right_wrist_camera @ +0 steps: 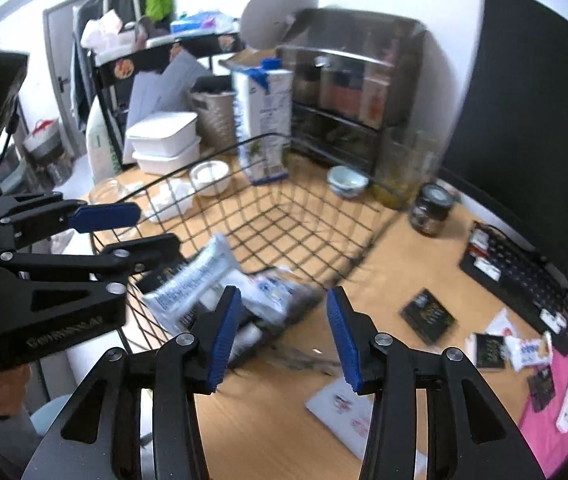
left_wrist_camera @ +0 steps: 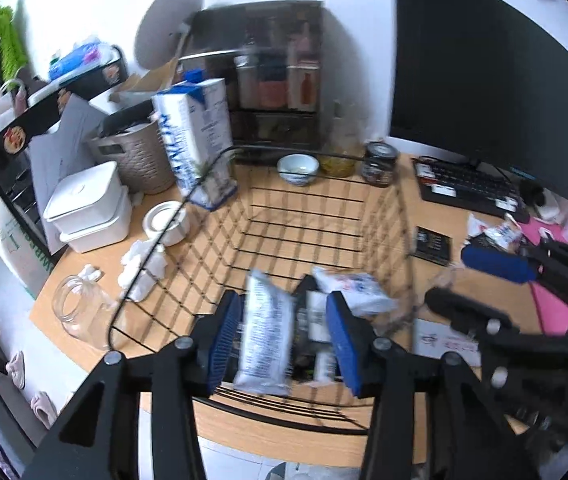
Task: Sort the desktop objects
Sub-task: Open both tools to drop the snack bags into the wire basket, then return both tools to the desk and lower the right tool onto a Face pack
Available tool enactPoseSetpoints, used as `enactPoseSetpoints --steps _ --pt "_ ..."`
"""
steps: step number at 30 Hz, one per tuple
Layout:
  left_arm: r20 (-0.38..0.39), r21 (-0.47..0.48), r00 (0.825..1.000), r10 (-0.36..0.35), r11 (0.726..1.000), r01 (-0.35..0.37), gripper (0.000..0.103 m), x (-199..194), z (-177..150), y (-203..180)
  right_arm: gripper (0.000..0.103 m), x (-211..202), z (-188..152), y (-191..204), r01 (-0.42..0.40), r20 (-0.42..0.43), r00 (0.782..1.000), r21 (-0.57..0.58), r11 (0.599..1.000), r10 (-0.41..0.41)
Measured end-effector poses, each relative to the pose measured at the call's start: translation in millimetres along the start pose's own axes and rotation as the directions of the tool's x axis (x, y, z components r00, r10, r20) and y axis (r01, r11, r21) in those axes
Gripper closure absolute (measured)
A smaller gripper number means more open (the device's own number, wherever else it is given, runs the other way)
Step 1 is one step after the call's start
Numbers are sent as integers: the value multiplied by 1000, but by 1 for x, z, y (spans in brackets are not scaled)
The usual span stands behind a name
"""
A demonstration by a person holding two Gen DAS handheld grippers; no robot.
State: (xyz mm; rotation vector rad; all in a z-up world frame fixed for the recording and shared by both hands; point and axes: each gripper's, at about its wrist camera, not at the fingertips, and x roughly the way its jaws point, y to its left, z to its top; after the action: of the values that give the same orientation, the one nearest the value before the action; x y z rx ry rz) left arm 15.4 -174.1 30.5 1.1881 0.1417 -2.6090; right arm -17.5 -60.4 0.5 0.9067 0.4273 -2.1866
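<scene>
A black wire basket stands on the wooden desk. My left gripper is open over its near end; a silver-white packet hangs loose between the blue pads, touching neither clearly. More packets lie in the basket below. My right gripper is open and empty above the desk by the basket's right side. It also shows in the left wrist view. Black sachets and a snack packet lie on the desk.
A milk carton, white lidded boxes, a grey woven bin, small bowls, a dark jar, crumpled tissue and a glass jar ring the basket. Keyboard, monitor and pink mat lie right.
</scene>
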Motion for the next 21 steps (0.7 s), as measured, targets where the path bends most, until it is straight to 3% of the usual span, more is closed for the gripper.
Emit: enactPoseSetpoints --steps 7,13,19,21 --pt "-13 151 994 -109 982 110 53 -12 -14 -73 59 -17 -46 -66 100 -55 994 106 989 -95" --pt "-65 287 988 -139 946 152 52 8 -25 -139 59 -17 -91 -122 175 -128 980 189 966 -152" --pt "-128 277 981 -145 945 176 51 59 -3 -173 59 -14 -115 -186 240 -175 965 282 929 -197" --pt "-135 250 980 -145 952 176 43 77 11 -179 59 1 -113 -204 253 -197 960 289 923 -201"
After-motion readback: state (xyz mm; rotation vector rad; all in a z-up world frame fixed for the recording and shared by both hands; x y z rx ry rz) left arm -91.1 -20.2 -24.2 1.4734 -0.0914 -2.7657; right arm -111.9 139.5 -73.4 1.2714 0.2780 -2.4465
